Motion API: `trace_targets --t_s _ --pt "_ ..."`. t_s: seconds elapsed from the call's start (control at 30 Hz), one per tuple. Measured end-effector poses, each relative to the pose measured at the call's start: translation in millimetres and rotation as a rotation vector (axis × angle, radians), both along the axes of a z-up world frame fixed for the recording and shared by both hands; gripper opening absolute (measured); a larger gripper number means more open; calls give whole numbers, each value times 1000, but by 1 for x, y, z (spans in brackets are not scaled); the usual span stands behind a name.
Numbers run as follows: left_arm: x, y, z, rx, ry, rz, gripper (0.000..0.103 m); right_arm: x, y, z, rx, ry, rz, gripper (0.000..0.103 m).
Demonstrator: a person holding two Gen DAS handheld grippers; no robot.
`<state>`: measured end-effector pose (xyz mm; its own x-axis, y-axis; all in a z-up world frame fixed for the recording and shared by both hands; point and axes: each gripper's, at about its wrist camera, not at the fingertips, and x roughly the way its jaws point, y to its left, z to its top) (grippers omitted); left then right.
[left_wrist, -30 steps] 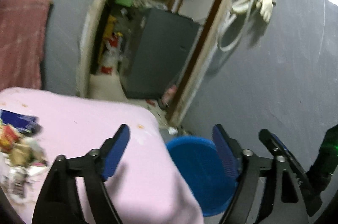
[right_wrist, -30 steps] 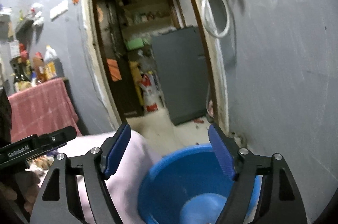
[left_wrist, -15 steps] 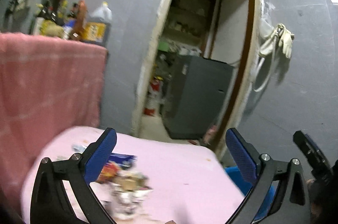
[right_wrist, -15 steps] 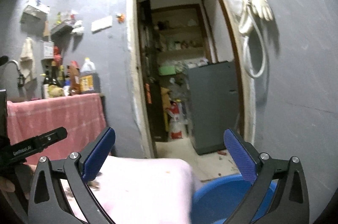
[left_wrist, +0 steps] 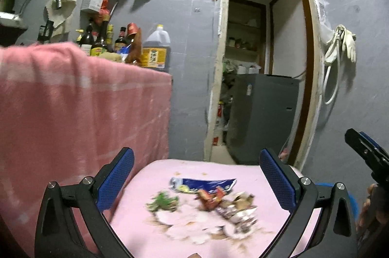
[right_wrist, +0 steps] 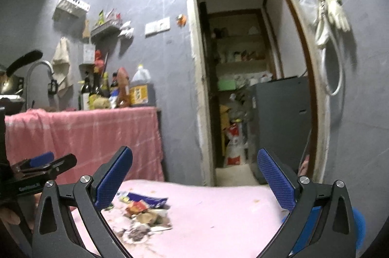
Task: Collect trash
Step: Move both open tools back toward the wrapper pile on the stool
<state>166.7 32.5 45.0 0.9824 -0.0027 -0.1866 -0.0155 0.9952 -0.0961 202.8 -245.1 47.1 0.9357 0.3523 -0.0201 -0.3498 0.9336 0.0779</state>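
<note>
The trash pile (left_wrist: 204,207) at lower centre is smeared by blur. The blue basin (right_wrist: 358,224) shows only a sliver at lower right, behind a finger.

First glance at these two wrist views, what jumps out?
The heap of trash, wrappers and scraps, lying on the pink cloth of the table, straight ahead of the left tongs, which stand wide open and empty. The right tongs are just as wide, with the heap low on their left. A blue tub peeks out past the table's right edge.
</note>
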Motion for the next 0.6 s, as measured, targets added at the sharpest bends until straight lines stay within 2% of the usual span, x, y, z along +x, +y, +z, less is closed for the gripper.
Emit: trace_targets --t_s 0.17,0.4,0.53,0.6 --pt "3 16 -26 11 66 5 101 15 20 -20 -27 115 59 103" --pt "21 31 -56 -15 205 3 101 33 46 -46 -113 267 132 103" --pt "36 42 -66 -64 290 8 101 40 62 -58 -170 331 151 103" --pt "44 47 -68 -90 325 11 101 45 68 -64 -194 374 166 97"
